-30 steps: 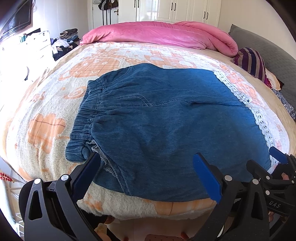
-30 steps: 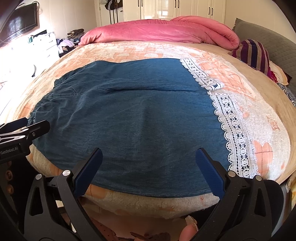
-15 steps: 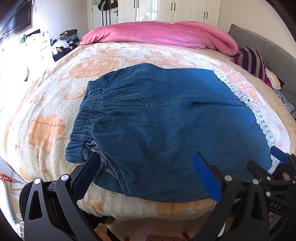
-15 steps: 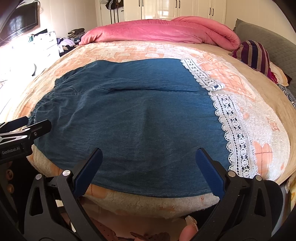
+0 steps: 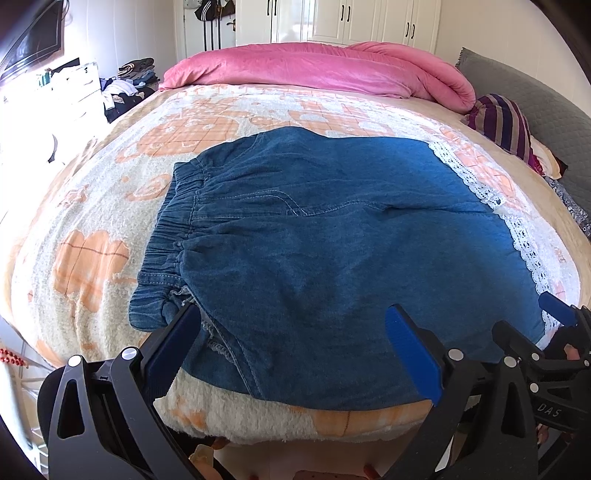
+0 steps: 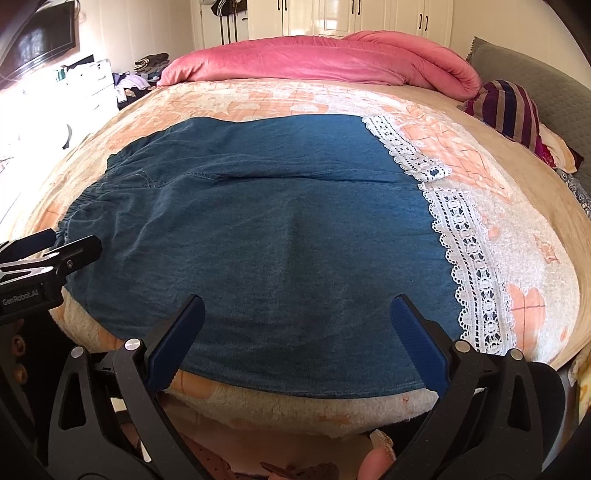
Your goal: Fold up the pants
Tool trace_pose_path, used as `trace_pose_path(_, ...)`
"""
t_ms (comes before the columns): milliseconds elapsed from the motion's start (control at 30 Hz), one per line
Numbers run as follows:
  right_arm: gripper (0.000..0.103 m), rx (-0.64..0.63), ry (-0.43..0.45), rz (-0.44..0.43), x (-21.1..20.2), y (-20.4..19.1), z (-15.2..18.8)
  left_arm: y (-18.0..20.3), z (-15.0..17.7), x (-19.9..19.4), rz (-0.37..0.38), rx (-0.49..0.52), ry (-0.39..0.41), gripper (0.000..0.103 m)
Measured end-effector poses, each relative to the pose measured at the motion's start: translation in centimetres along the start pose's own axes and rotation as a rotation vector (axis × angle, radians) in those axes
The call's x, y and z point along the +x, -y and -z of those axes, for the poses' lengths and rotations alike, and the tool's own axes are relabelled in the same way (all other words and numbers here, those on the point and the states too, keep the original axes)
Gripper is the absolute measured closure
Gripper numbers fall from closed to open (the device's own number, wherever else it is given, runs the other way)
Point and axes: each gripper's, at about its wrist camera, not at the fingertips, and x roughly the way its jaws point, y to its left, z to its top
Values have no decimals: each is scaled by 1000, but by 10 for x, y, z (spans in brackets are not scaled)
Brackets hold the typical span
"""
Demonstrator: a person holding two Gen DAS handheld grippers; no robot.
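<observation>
White cupboard doors (image 5: 354, 18) stand at the far end of the room, behind a big bed covered with a fuzzy cream and orange blanket (image 5: 85, 258). On the far side of the bed lies a puffy pink quilt (image 5: 314, 68), rolled in a long heap. A grey padded headboard (image 6: 532, 74) runs along the right, with a striped purple pillow (image 6: 506, 107) beside it.

Blue denim pants with a white lace hem (image 5: 332, 240) lie flat across the near half of the blanket. The stretchy waist is on the left and the lace edge (image 6: 469, 251) is on the right. The near edge of the pants hangs close to the edge of the bed.

The left gripper (image 5: 295, 350) hovers over the near waist corner, its blue fingers wide apart and holding nothing. The right gripper (image 6: 297, 339) hovers over the near edge closer to the lace, fingers wide apart too.
</observation>
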Motion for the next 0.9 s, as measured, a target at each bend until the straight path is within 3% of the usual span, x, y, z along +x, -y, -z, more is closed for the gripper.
trace_pose_path(367,8,-42,-9,-14,18,-5,-31,-20,-27,20,-25,-35,9,4)
trace_pose_path(533,8,-35,-34,-111,39,-8,-69,-44,-51,33,-56,-88,11,4)
trace_pose_path(700,8,-59,-51,-167,69,-20,-112,-76,-81,49,-107,-128,11,4)
trace_pose_path(800,8,-116,-36,-152,80,-32,-133,-92,-94,58,-124,-152,8,4)
trace_pose_path(900,8,-135,-45,-200,95,-40,-152,-111,-111,71,-109,-174,-4,4)
